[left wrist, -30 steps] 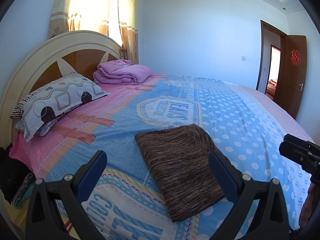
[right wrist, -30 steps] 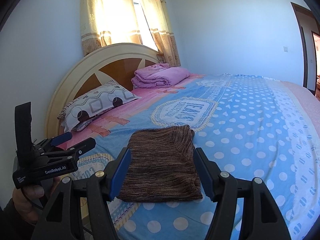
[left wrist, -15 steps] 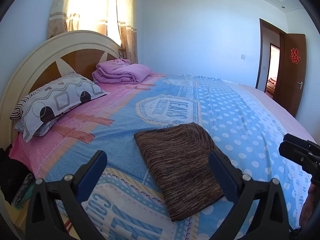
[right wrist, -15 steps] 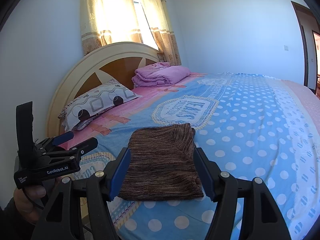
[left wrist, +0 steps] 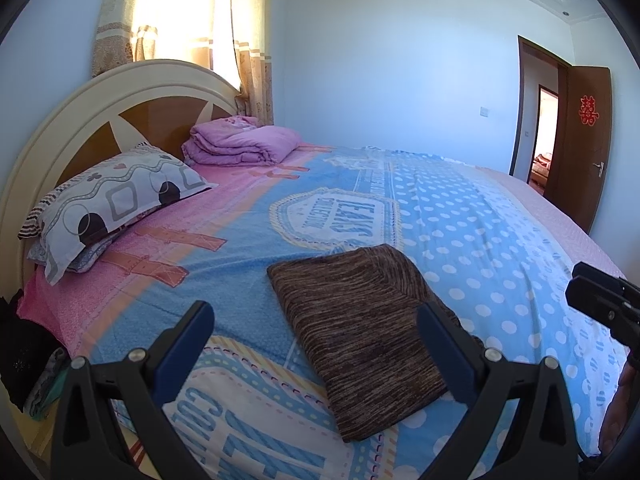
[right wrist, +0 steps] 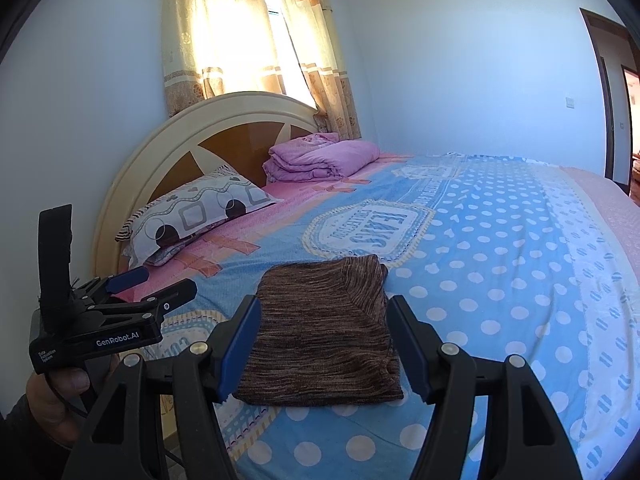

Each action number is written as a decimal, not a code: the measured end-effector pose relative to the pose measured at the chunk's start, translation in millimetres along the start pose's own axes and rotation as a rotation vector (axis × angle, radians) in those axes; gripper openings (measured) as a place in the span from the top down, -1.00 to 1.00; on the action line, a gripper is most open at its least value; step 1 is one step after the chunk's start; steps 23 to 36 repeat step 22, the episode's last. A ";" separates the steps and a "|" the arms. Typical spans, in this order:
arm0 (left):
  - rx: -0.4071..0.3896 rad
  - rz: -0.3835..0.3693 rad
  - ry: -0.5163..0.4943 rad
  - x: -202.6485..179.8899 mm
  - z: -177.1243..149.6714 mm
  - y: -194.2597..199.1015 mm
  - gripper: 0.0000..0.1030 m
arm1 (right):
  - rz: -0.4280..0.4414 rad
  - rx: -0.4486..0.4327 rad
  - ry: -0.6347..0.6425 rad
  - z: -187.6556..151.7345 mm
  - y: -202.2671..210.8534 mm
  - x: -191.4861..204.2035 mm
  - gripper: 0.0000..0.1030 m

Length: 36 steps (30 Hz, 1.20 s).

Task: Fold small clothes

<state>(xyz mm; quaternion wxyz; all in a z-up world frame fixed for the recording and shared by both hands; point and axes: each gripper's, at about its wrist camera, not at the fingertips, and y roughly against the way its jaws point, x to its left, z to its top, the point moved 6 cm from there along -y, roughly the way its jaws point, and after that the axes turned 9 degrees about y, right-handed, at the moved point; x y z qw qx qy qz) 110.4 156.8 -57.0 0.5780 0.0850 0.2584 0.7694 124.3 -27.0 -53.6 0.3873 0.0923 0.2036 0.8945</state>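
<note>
Folded brown knit garment (right wrist: 324, 336) lies flat on the bedspread (right wrist: 500, 264).
Both the left gripper (left wrist: 316, 344) and the right gripper (right wrist: 324, 344) hover with jaws apart, the garment beyond them, untouched.

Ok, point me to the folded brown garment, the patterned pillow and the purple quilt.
folded brown garment (right wrist: 320, 340), right wrist view, middle of its top face.
patterned pillow (left wrist: 116, 200), left wrist view, centre of the pillowcase.
purple quilt (right wrist: 324, 158), right wrist view, middle of the folded stack.
</note>
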 end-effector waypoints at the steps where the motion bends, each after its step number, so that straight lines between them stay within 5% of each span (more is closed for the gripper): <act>1: -0.005 0.011 -0.004 0.3 0.1 0.6 -1.00 | 0.000 -0.002 0.001 0.2 0.3 0.6 -0.28; 12: -0.066 0.064 -0.007 5.1 14.1 8.5 -1.00 | 0.005 -0.009 0.009 1.4 2.5 4.4 -0.28; 36: -0.021 0.055 -0.013 8.8 6.1 -2.7 -1.00 | 0.017 0.014 0.029 -3.5 -0.6 11.1 -0.29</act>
